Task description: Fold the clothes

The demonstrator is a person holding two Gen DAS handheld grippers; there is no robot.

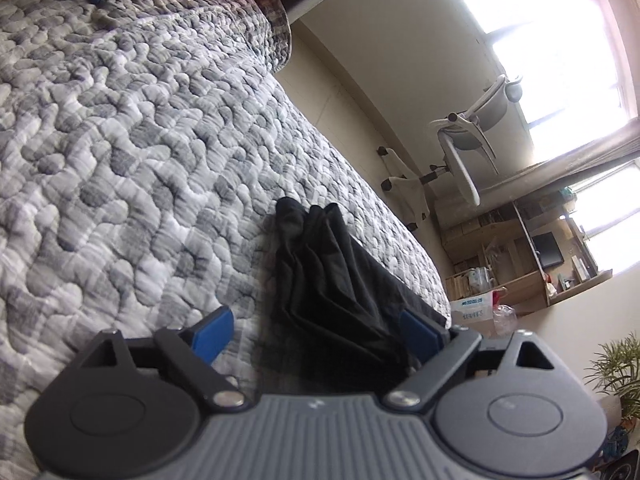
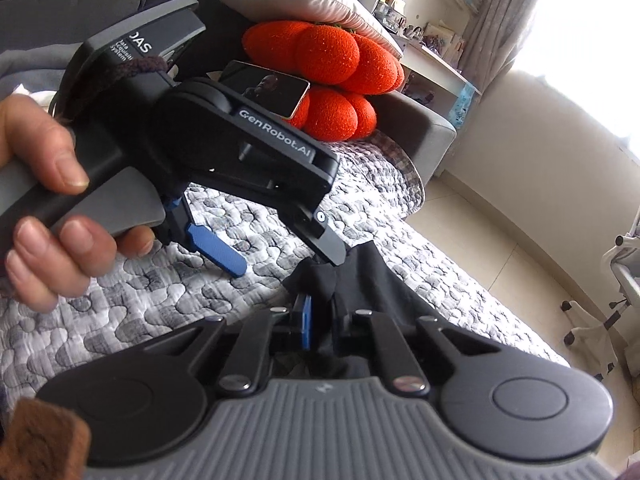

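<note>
Nearest, right hand-held gripper (image 2: 320, 322) clamped on the near end of the black garment (image 2: 372, 280), bunched on the bed (image 2: 120, 312). Just beyond, left hand-held gripper (image 2: 280, 256) spread wide, gripping nothing. Long axis running far-right toward the bed's edge.

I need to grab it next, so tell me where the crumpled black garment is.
The crumpled black garment lies on the grey pebble-pattern quilt near its floor-side edge, between the open left gripper's blue pads; in the right wrist view, the right gripper pinches its corner.
</note>
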